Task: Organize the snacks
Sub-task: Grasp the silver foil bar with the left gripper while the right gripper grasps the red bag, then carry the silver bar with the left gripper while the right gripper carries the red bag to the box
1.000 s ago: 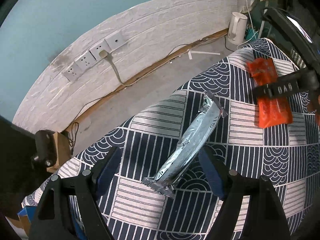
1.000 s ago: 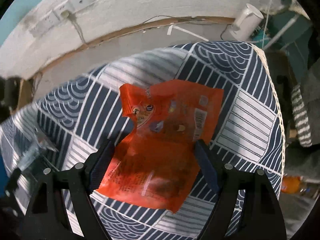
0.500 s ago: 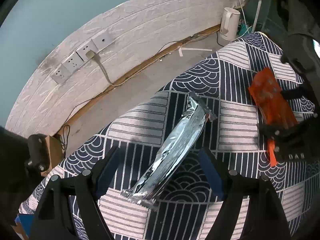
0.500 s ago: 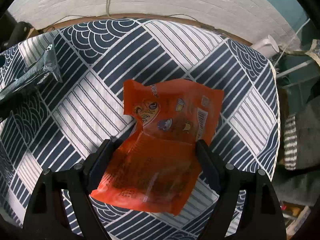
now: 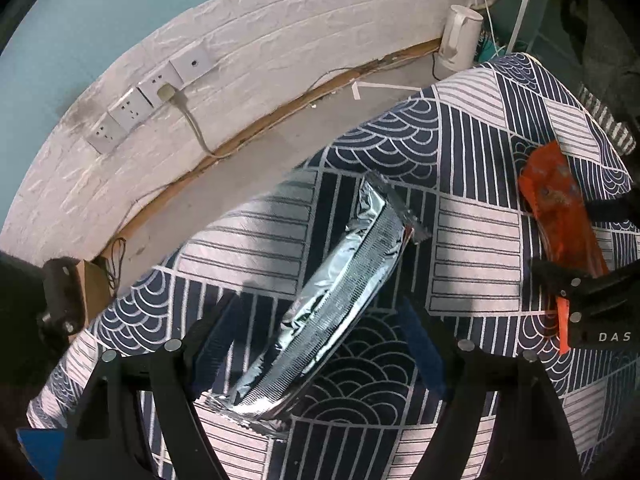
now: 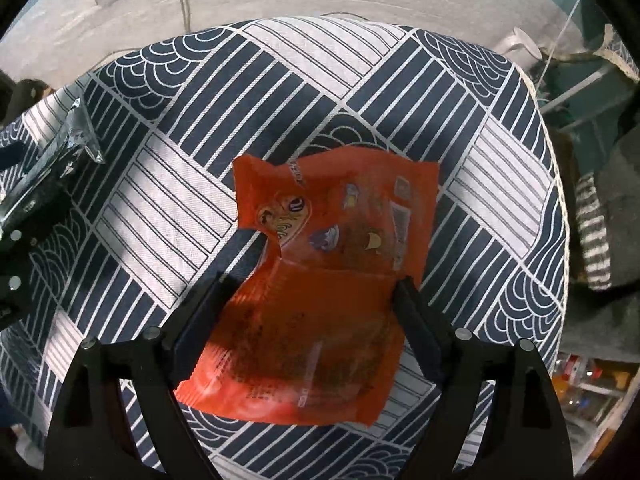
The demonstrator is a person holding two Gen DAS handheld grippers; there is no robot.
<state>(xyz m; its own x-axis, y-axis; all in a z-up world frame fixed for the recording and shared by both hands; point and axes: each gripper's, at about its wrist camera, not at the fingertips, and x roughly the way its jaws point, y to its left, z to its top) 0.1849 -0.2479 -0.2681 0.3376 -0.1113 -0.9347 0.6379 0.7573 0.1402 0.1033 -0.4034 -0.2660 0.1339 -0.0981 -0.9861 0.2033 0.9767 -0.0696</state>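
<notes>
Silver foil packet (image 5: 336, 300) lies slantwise on the patterned tabletop (image 5: 472, 240), between the wide-open fingers of the left hand-held gripper (image 5: 320, 344), which holds nothing; the right hand-held gripper (image 6: 308, 320) stands just as wide about the orange snack bag (image 6: 320, 280), gripping nothing. Lower both squarely before closing, I judge; crinkly wrappers may slip sideways

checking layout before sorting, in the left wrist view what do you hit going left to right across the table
silver foil packet between the open left gripper jaws → orange snack bag → right gripper at the far right edge, all over the patterned tablecloth.
</notes>
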